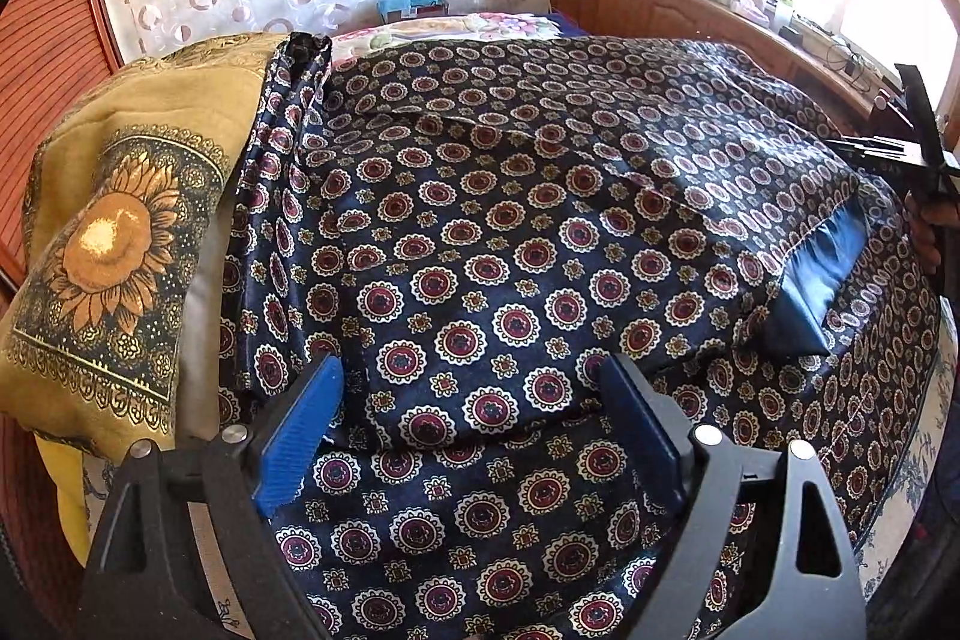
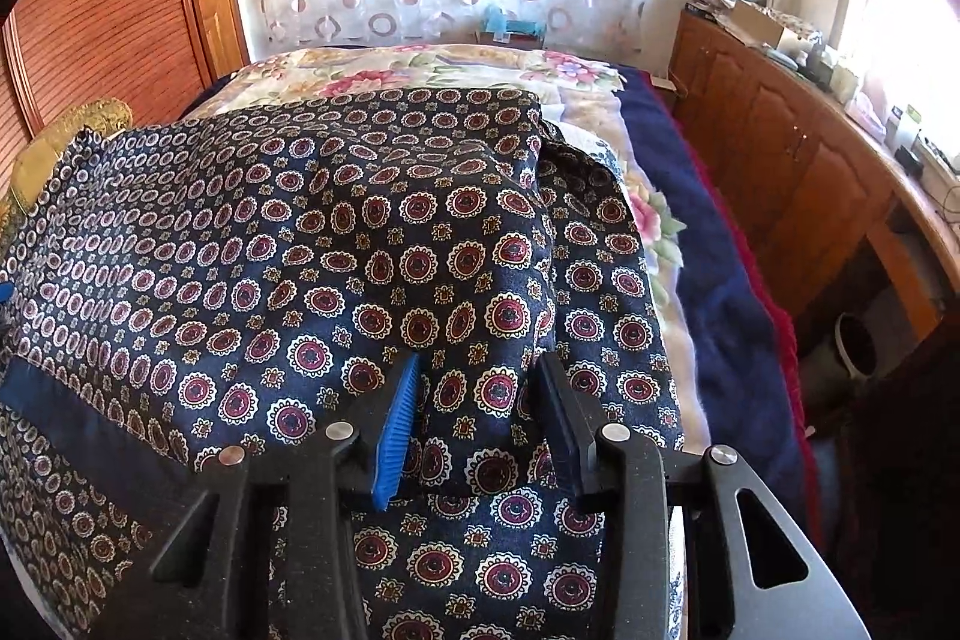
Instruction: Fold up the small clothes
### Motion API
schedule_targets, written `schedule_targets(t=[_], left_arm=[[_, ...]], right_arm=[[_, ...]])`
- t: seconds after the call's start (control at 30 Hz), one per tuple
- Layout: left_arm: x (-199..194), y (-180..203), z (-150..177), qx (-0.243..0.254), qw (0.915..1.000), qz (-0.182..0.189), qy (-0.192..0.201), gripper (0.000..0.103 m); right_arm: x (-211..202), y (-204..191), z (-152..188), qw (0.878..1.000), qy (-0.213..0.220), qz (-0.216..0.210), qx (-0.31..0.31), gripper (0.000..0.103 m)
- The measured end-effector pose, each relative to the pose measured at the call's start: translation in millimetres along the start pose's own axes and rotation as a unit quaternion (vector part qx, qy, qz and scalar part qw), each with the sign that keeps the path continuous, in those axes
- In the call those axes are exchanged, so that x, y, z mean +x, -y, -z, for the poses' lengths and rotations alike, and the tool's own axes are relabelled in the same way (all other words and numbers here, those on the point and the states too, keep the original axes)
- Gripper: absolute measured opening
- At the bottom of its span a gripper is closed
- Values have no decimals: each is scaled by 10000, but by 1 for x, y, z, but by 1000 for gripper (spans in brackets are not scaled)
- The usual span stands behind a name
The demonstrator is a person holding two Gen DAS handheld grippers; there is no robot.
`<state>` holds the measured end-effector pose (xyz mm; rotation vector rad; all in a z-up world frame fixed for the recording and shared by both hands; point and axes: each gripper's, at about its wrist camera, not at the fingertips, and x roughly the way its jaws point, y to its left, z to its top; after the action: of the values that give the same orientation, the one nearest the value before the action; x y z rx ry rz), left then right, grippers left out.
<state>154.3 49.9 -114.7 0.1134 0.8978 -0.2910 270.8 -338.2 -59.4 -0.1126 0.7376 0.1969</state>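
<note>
The patterned garment (image 1: 540, 244) is lying spread on the bed (image 2: 720, 340), part folded, beside a sunflower cushion (image 1: 120, 244). The left gripper (image 1: 474, 430) is hovering over the near folded edge with its fingers spread wide and nothing in them. The right gripper (image 2: 486, 424) is straddling a raised ridge of cloth with narrower fingers; whether they are pinching it cannot be told. Probably both should be catching that near edge at matching points, through both slippery layers, so the fold stays straight.

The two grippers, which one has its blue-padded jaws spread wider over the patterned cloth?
The left gripper: its jaws stand far apart above the navy medallion-print satin garment; the right gripper is narrower.
</note>
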Motion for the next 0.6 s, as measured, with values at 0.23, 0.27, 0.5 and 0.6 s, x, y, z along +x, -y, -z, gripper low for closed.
schedule_targets(t=[0.23,0.27,0.5,0.6], left_arm=[[-9,-7,4,-105,9999,-22,69,82],[-13,-8,6,-168,9998,-43,114,77],[-51,-28,25,-719,9956,-174,583,66],[-55,-41,30,-908,9936,-285,600,53]], right_arm=[[9,-8,0,10000,3,13,-9,41],[11,-10,0,10000,0,17,-11,41],[11,-9,0,10000,1,13,-19,41],[11,-9,-1,10000,1,15,-26,41]])
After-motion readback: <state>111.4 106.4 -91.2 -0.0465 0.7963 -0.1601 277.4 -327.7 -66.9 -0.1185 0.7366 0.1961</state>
